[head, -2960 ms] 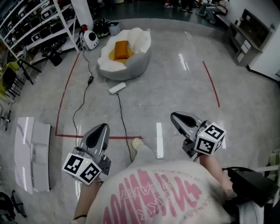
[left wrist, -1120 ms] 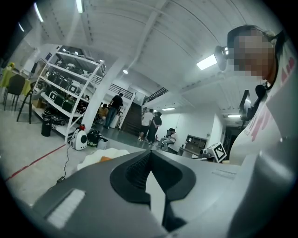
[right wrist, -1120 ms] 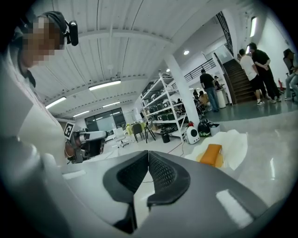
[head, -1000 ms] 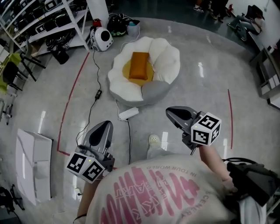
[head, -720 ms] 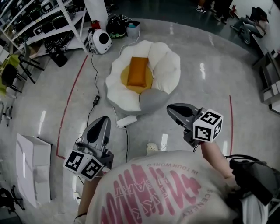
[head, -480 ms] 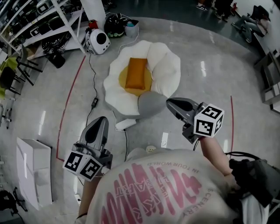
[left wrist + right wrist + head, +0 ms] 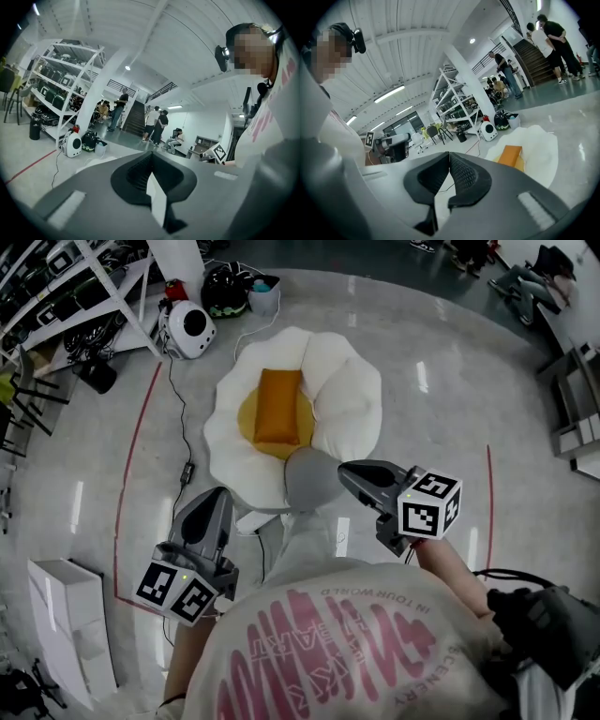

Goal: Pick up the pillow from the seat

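The orange pillow (image 7: 278,407) lies flat in the yellow hollow of the seat (image 7: 349,395), a white, petal-shaped floor cushion with a grey side, in the upper middle of the head view. It rests lengthwise with nothing touching it. Both grippers are well apart from it, low in the frame. The left gripper (image 7: 218,497) is at lower left, over bare floor just beside the seat's near edge. The right gripper (image 7: 348,471) is right of centre, and its tip shows against the seat's grey side. In the left gripper view the fingers (image 7: 136,171) are pressed together with nothing between them. In the right gripper view the fingers (image 7: 465,176) are likewise closed and empty, and the pillow shows past them at right of centre. A black cable (image 7: 178,432) and a red floor line (image 7: 131,451) run down the left side. A round white device (image 7: 190,327) stands by the shelves (image 7: 56,282) at upper left, and a white box (image 7: 66,620) sits at lower left. People (image 7: 152,123) stand by a staircase in the middle of the left gripper view.
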`<state>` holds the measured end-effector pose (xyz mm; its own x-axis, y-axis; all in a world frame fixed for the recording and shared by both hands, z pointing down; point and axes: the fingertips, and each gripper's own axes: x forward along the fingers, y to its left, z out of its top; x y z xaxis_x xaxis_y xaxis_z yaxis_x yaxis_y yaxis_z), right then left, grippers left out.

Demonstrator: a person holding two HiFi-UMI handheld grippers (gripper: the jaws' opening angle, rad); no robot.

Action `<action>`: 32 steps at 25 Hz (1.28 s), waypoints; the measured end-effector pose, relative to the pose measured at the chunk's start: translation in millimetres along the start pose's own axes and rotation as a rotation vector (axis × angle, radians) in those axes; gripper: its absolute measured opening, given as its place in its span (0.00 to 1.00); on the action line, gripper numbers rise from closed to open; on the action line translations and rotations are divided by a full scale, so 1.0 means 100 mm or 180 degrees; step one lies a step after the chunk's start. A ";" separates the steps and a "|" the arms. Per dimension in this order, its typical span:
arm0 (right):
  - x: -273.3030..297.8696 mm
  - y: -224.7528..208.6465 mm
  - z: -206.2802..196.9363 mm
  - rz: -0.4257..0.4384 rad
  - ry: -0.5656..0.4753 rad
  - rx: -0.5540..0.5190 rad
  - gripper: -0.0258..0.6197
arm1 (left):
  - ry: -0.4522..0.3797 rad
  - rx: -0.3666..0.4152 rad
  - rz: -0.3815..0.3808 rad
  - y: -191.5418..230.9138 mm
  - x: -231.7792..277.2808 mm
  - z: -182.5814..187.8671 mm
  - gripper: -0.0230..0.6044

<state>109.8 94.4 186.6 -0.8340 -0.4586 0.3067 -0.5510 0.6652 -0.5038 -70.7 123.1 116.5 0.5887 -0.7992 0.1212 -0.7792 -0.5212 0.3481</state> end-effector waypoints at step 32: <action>2.61 -3.32 -0.62 -0.0518 0.0801 0.1727 0.05 | 0.0807 -0.1184 0.0305 2.81 2.58 -1.61 0.06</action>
<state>73.3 -209.9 483.7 -0.7578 -0.3320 0.5618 -0.6345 0.1736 -0.7532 -102.9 -181.1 395.4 0.5879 -0.7159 0.3765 -0.7298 -0.2686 0.6287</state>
